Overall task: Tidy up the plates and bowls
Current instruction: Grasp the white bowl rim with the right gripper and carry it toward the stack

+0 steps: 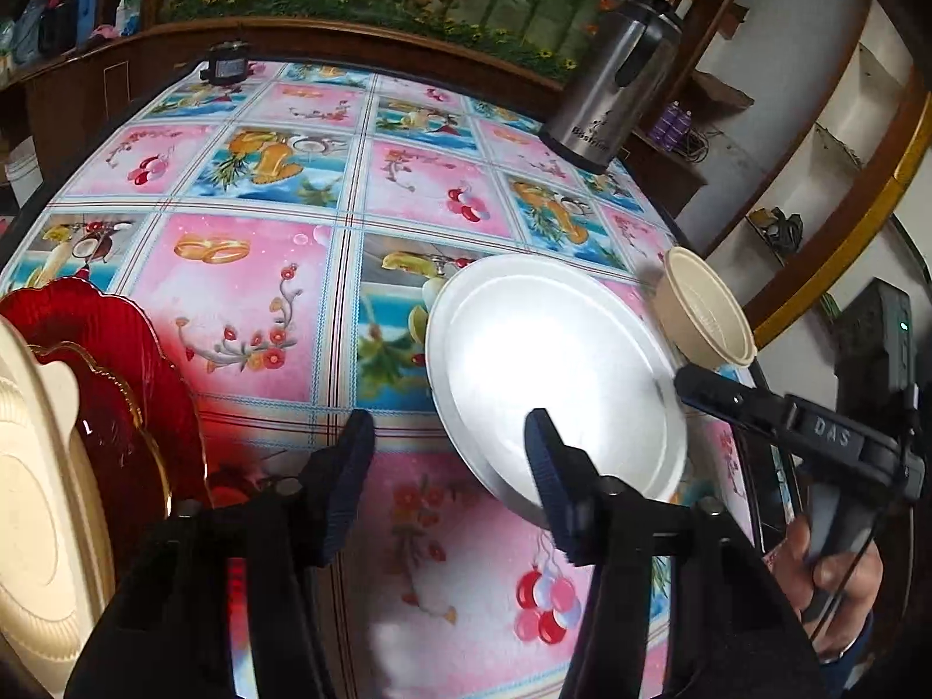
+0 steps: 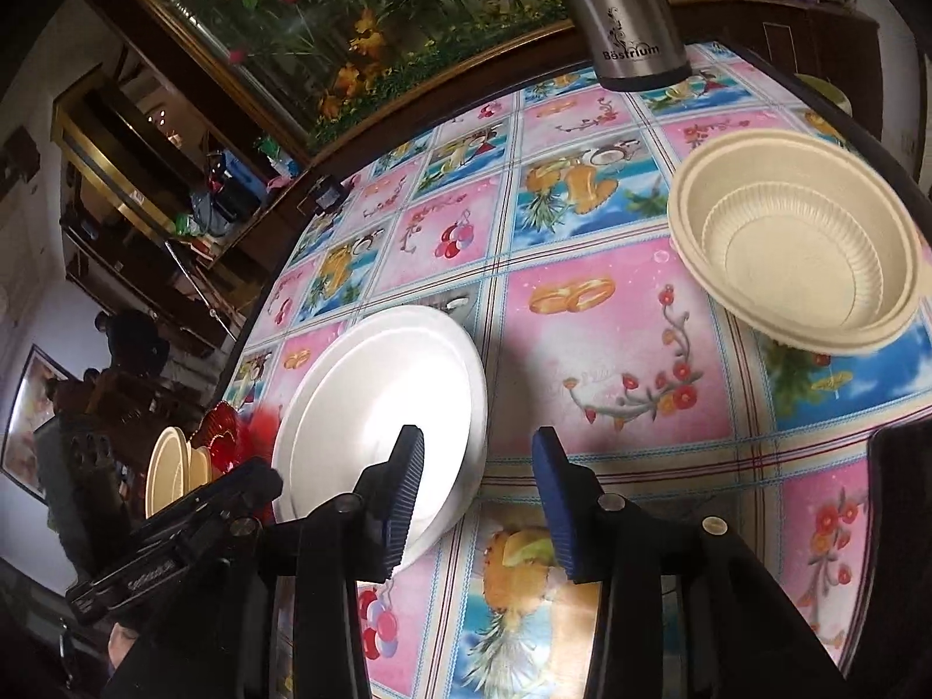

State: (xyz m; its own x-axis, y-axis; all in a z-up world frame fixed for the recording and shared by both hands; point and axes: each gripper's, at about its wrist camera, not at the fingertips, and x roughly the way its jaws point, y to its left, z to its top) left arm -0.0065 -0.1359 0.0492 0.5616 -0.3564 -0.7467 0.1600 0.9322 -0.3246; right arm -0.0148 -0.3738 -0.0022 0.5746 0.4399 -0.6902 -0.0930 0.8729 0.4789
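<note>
A white plate (image 1: 553, 373) lies on the patterned tablecloth; it also shows in the right wrist view (image 2: 378, 402). Nested beige bowls (image 2: 798, 244) sit to its right, seen at the table edge in the left wrist view (image 1: 705, 309). A red scalloped plate (image 1: 116, 384) and a beige plate (image 1: 35, 524) sit at the left; both show small in the right wrist view (image 2: 224, 437). My left gripper (image 1: 448, 442) is open and empty, its right finger over the white plate's near rim. My right gripper (image 2: 477, 460) is open and empty, beside the white plate's right edge.
A steel thermos (image 1: 617, 76) stands at the far right of the table, also in the right wrist view (image 2: 629, 11). A small dark jar (image 1: 224, 64) stands at the far edge. A flower painting and wooden shelves surround the table.
</note>
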